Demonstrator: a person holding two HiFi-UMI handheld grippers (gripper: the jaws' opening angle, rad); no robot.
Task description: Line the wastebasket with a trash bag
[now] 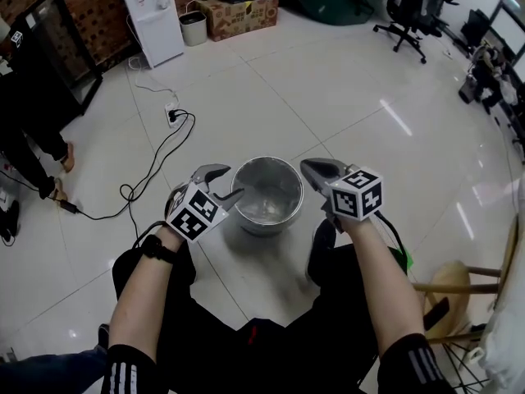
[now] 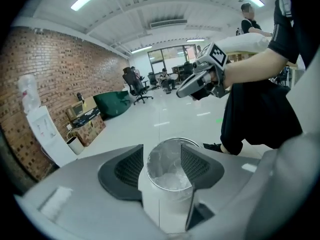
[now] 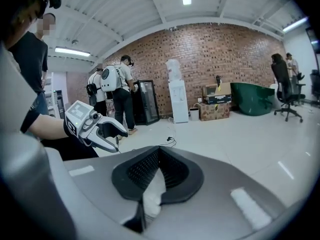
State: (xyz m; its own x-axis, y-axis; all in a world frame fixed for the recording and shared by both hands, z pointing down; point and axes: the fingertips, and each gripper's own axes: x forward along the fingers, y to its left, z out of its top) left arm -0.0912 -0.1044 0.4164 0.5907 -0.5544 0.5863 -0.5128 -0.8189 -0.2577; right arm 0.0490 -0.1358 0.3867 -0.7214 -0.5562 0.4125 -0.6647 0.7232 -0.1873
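A round metal wastebasket [image 1: 246, 220] stands on the white floor in front of my knees. A clear trash bag [image 1: 267, 197] lines its inside and folds over the rim. My left gripper [image 1: 234, 180] hovers above the basket's left edge, open and holding nothing. In the left gripper view the wastebasket [image 2: 170, 141] and its clear bag [image 2: 171, 178] show between the parted jaws of the left gripper [image 2: 162, 166]. The right gripper [image 1: 308, 169] hangs above the basket's right edge, shut on nothing. In the right gripper view the right gripper [image 3: 158, 156] has its pads together, and the left gripper [image 3: 121, 141] shows at the left.
Black cables [image 1: 156, 167] run from a power strip [image 1: 173, 114] over the floor at the left. A person [image 1: 25, 97] stands at the far left. A water dispenser [image 1: 152, 15], a small bin [image 1: 194, 28] and boxes [image 1: 239, 15] line the brick wall. A wooden stool [image 1: 453, 290] is at my right.
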